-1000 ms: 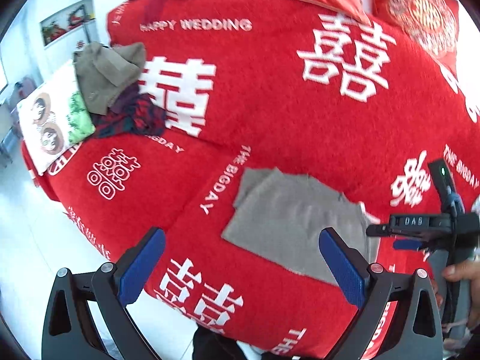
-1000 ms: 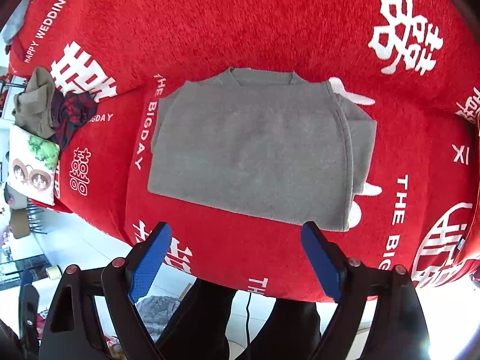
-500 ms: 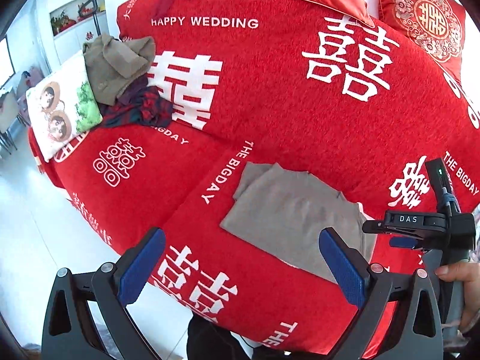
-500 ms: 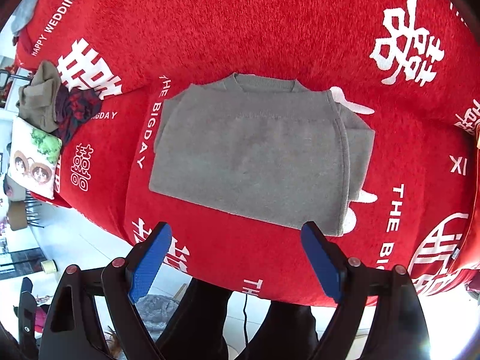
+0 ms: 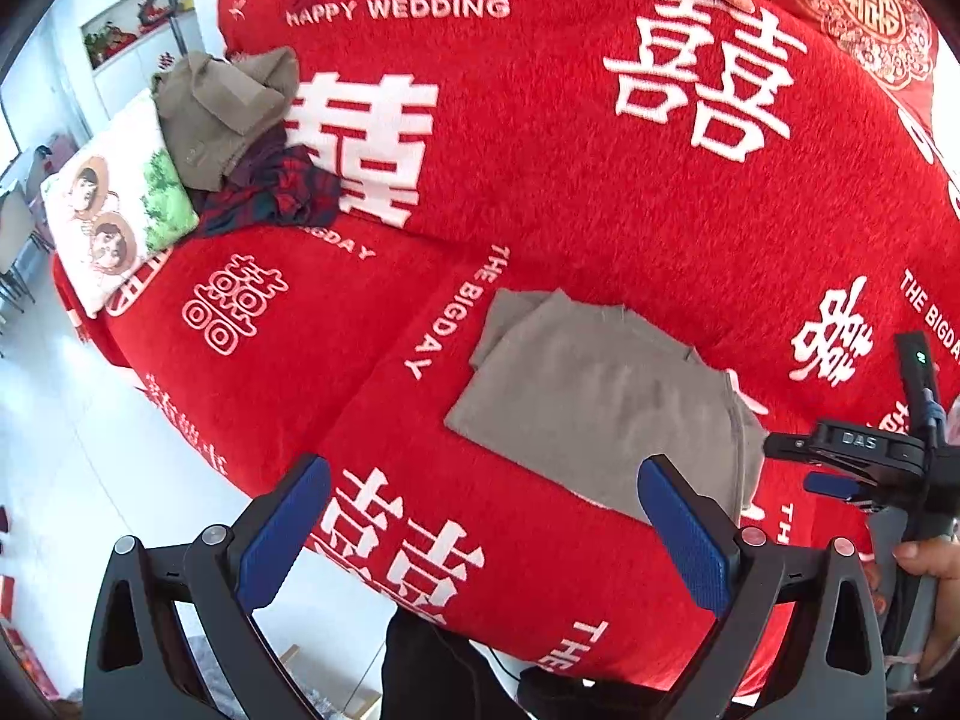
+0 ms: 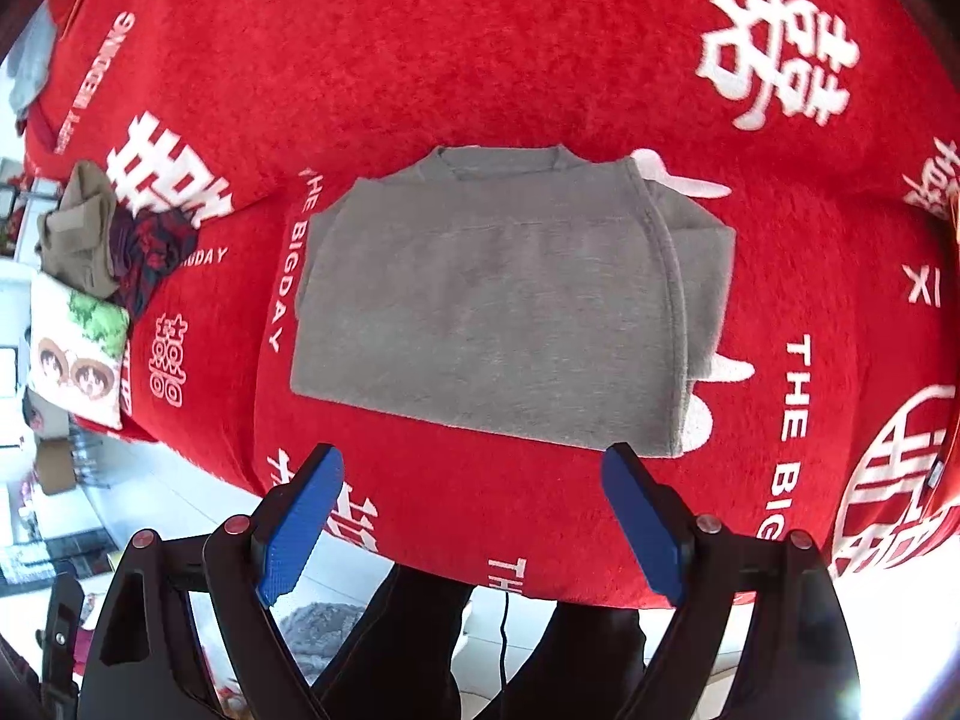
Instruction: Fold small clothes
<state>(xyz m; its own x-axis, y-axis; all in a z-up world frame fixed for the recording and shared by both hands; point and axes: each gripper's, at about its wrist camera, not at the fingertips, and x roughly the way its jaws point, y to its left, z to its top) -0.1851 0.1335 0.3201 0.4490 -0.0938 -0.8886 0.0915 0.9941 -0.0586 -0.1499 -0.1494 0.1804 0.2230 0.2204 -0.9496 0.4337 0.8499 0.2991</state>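
A grey knit top (image 6: 492,300) lies flat on the red wedding blanket (image 6: 540,60), its sides folded in, collar away from me. It also shows in the left wrist view (image 5: 594,396). My right gripper (image 6: 474,516) is open and empty, held above the blanket's near edge just below the top's hem. My left gripper (image 5: 480,528) is open and empty, over the blanket's near edge, left of the top. The right gripper's body (image 5: 864,450) shows at the right edge of the left wrist view.
A pile of olive and dark plaid clothes (image 5: 240,138) sits on the blanket at the far left, beside a cartoon-print pillow (image 5: 114,204). Red cushions (image 5: 864,6) lie at the far right. White floor (image 5: 60,450) lies past the bed's near edge, where my dark trousers (image 6: 414,648) show.
Both grippers have drawn back and up a little from the grey top, which now looks slightly farther away. Both stay open. The top has not moved.
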